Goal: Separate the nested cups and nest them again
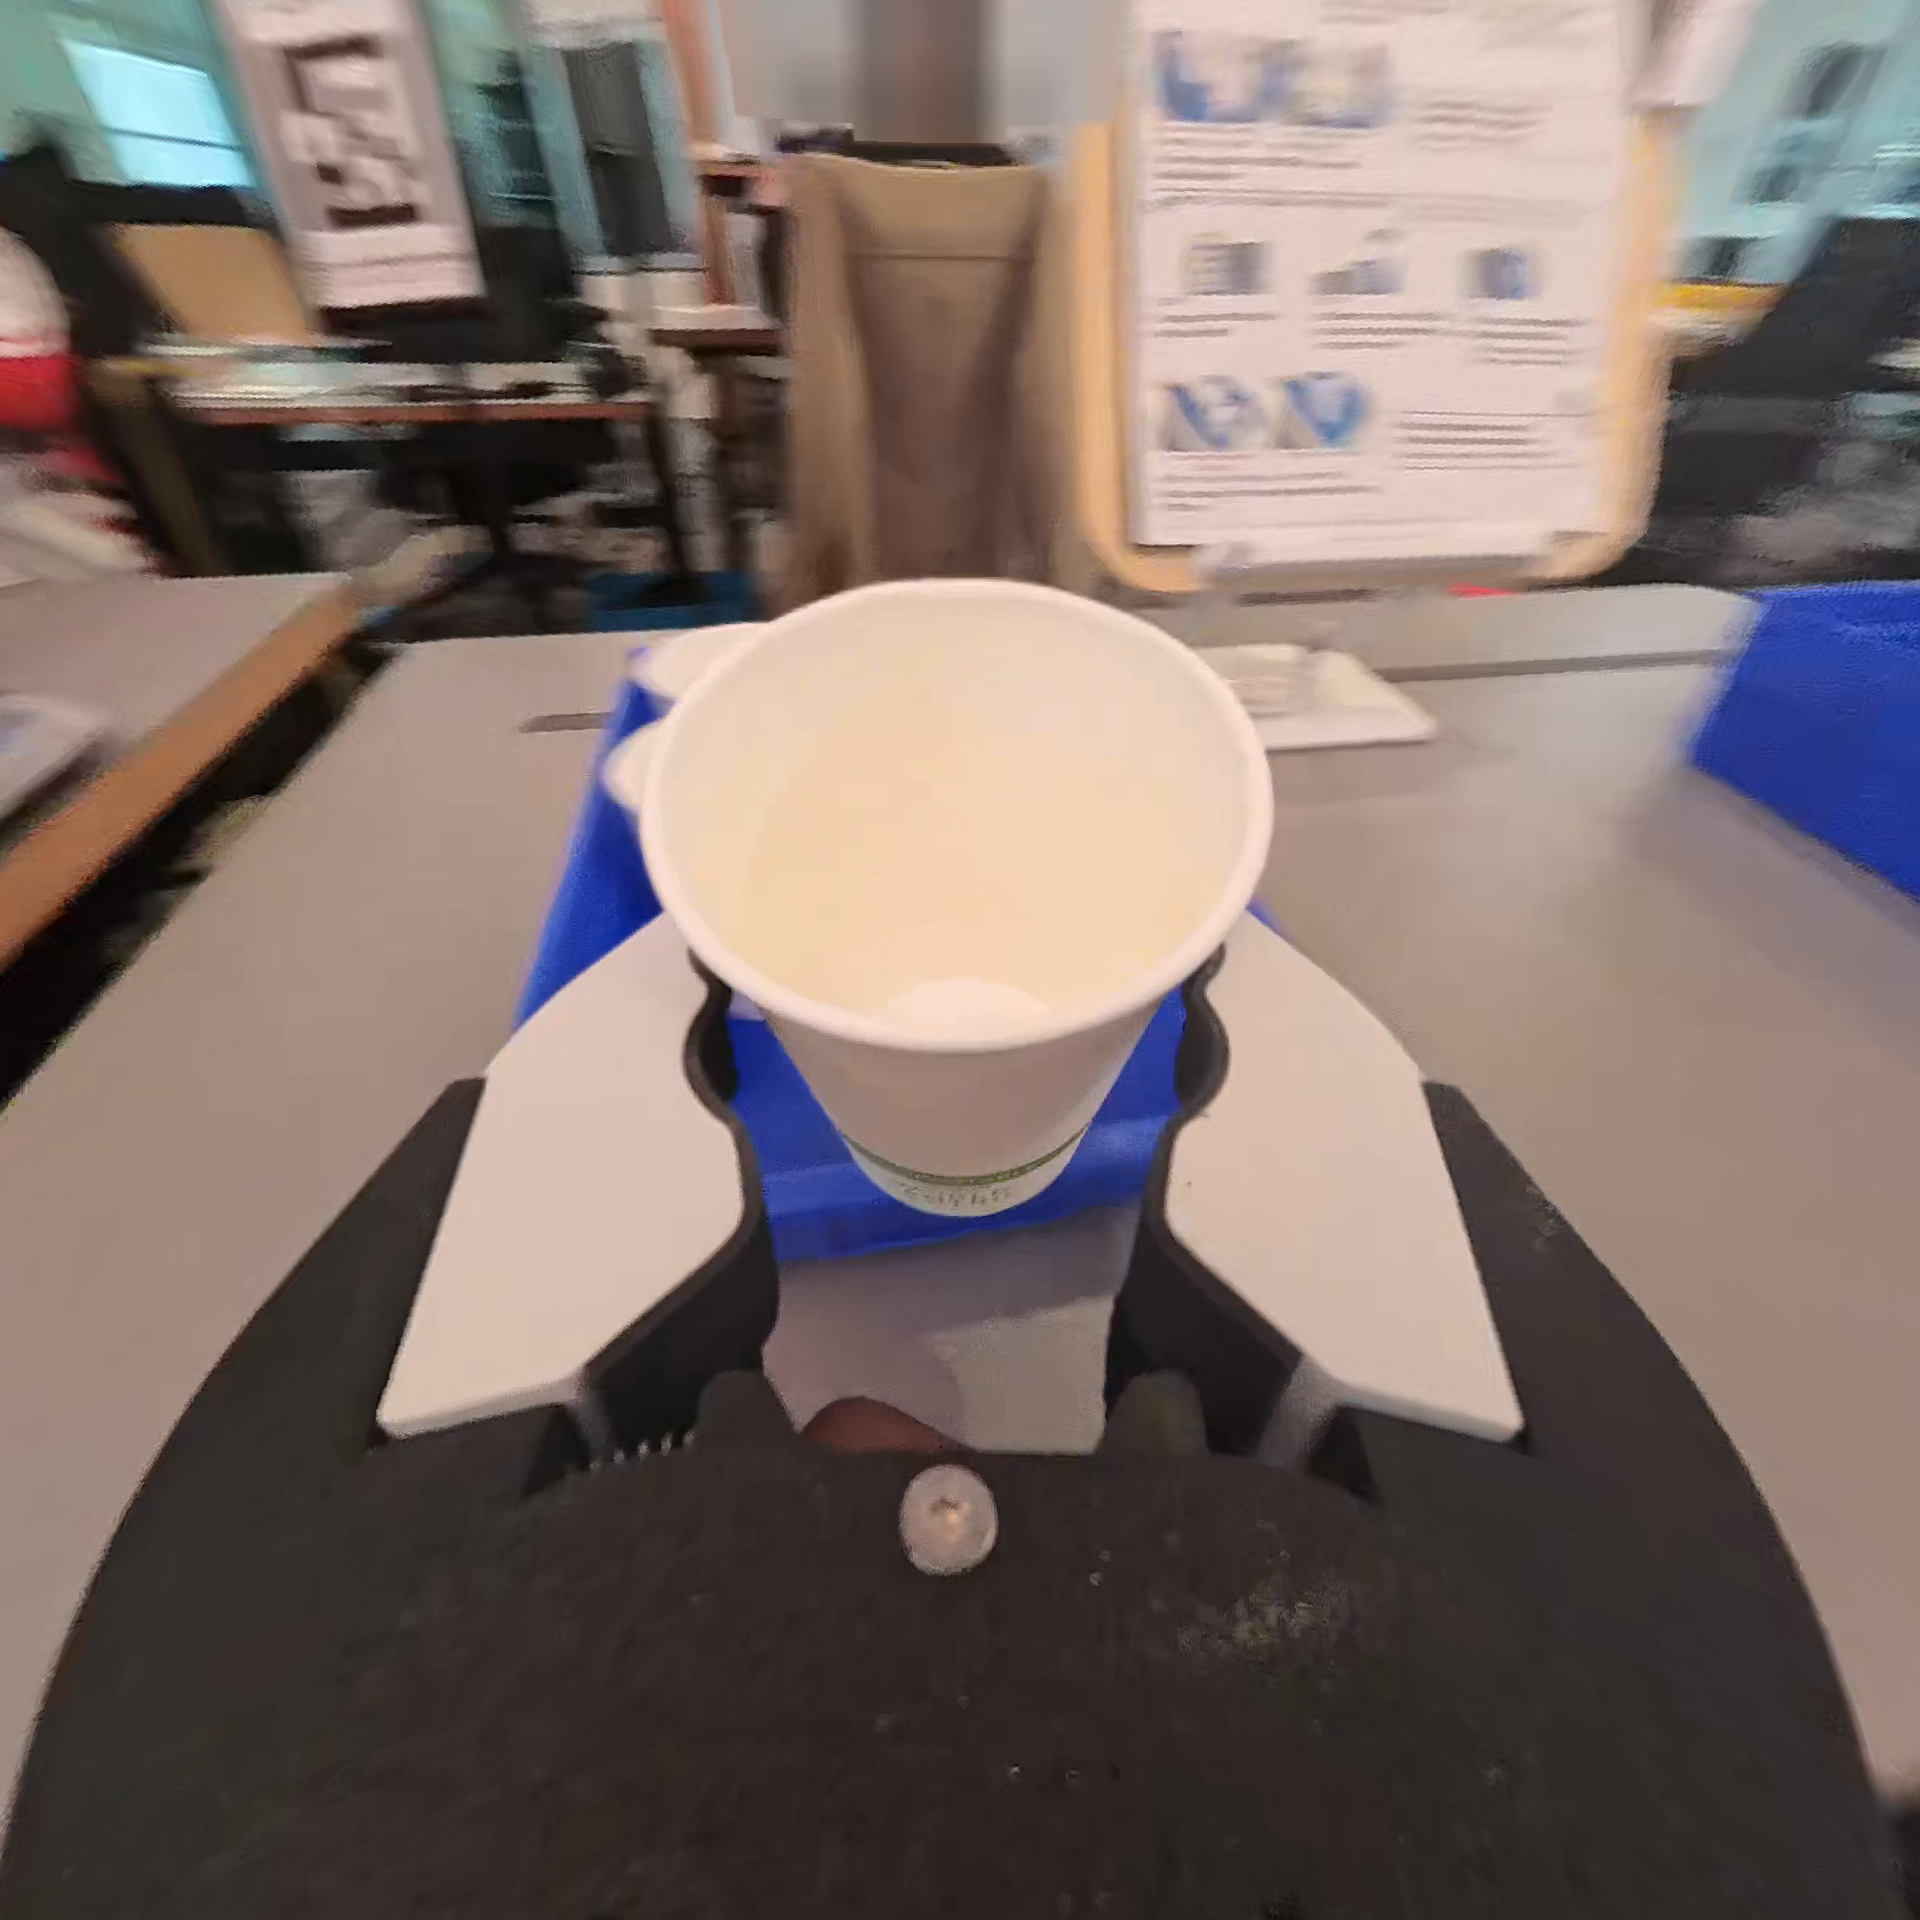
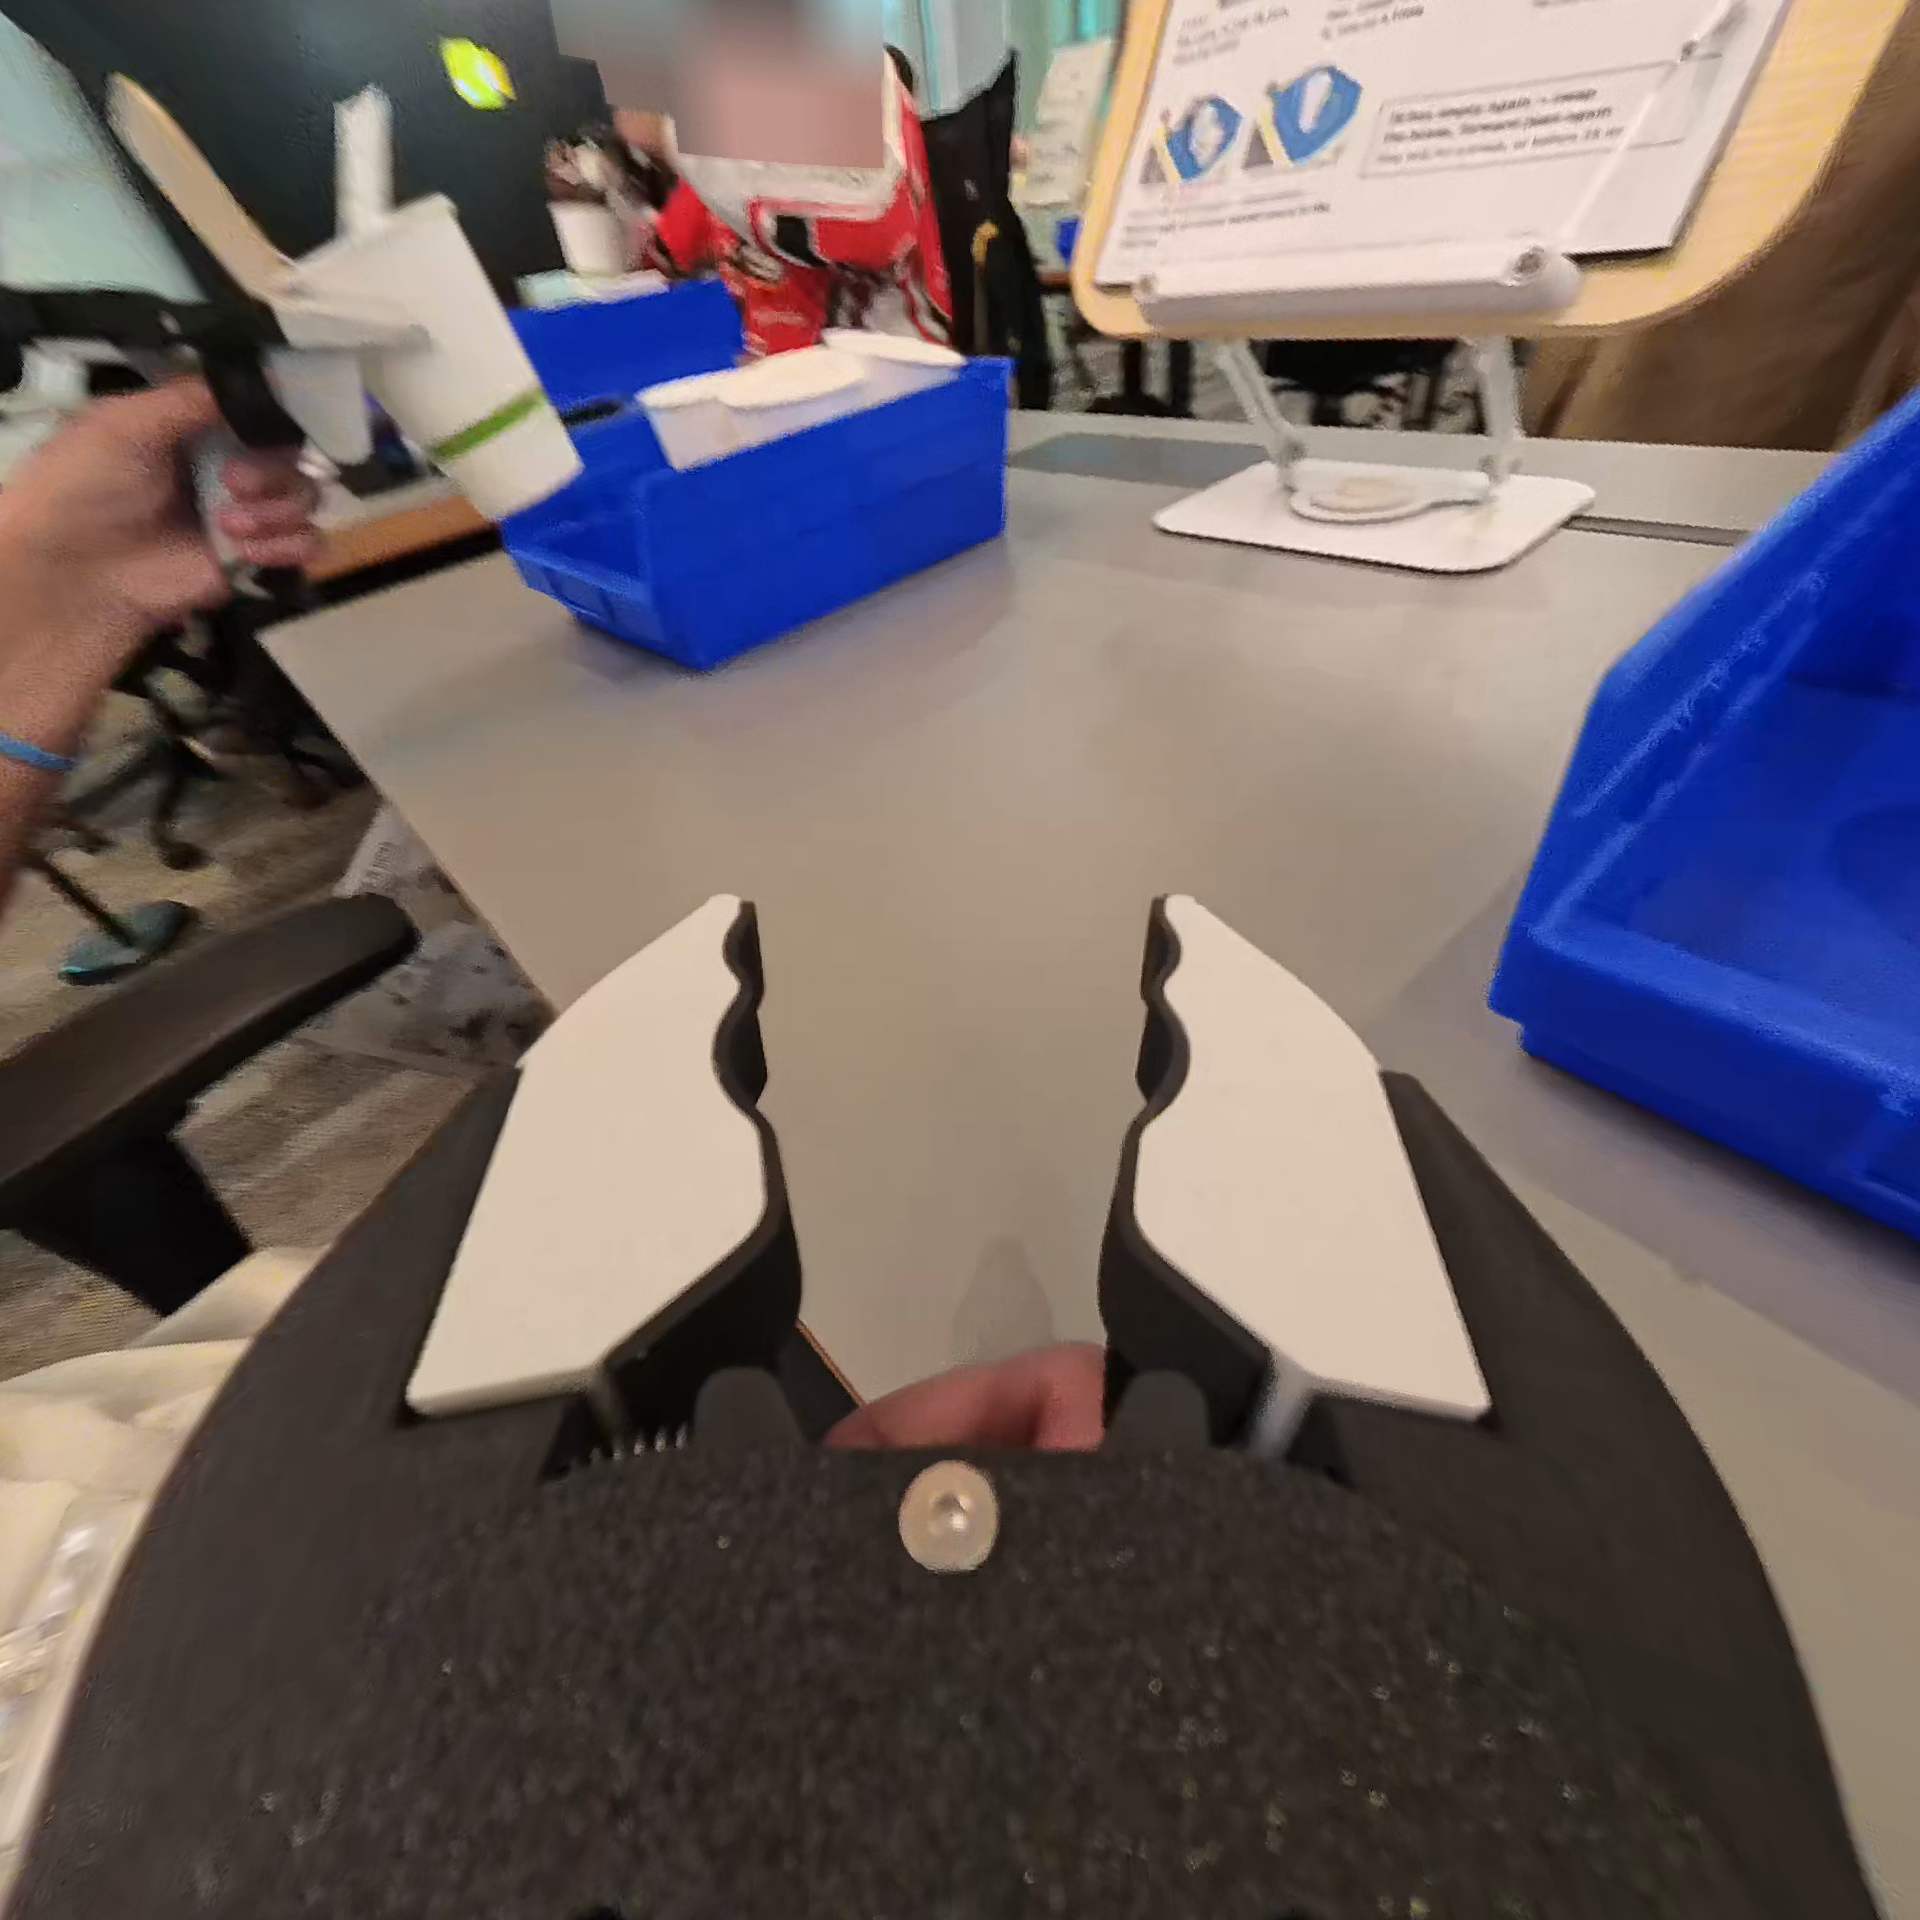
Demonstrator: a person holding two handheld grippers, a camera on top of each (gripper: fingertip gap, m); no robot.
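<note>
Cup [image 1: 956,894] sits clamped in the left tongs [image 1: 956,997], lifted off the table [image 1: 1558,987] and tilted so its open mouth faces the camera, above the near end of a blue bin [image 1: 810,1164] holding more cups [image 2: 790,400]. A hand [image 2: 114,520] grips the left tongs' handle beyond the table's left edge. Right tongs [image 2: 951,935] hover spread wide and empty over the table's near edge, beside a second bin [image 2: 1745,883] at right.
</note>
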